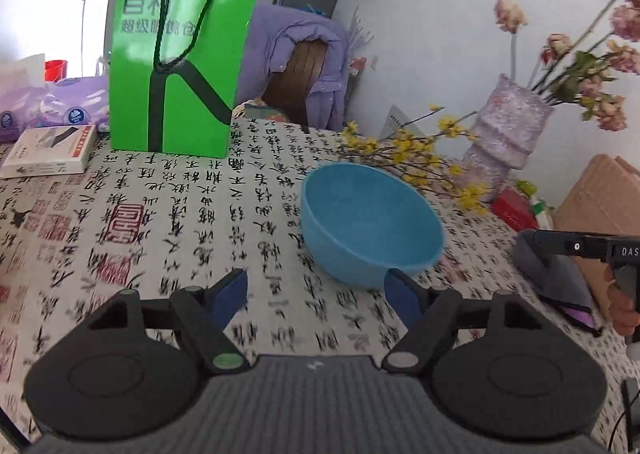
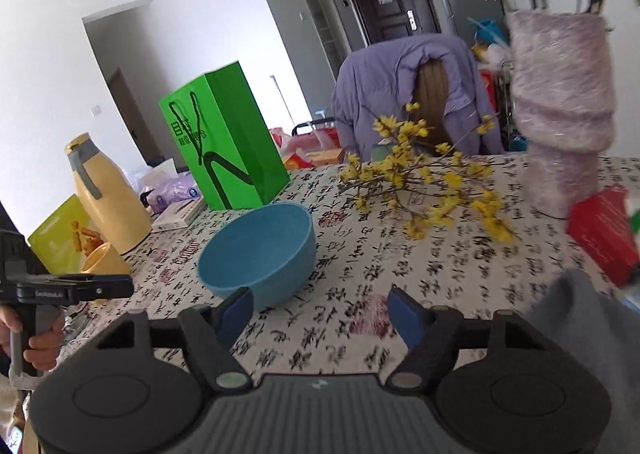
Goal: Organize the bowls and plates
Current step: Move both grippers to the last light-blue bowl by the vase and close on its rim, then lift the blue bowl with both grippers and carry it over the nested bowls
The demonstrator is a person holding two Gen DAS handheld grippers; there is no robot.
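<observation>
a blue bowl (image 1: 372, 223) sits upright on a table (image 1: 160, 238) covered in a cloth printed with black calligraphy and red seals. the left gripper (image 1: 316, 296) hovers just before the bowl, its blue-padded tongs released and spread with only cloth between them; the right pad looks level with the bowl's near rim. the right gripper (image 2: 322, 312) is likewise released and holds nothing, the bowl just ahead of its left pad. behind stand a green paper bag (image 1: 180, 53), yellow flower sprigs (image 2: 432, 189) and a lilac vase (image 2: 560, 113)
</observation>
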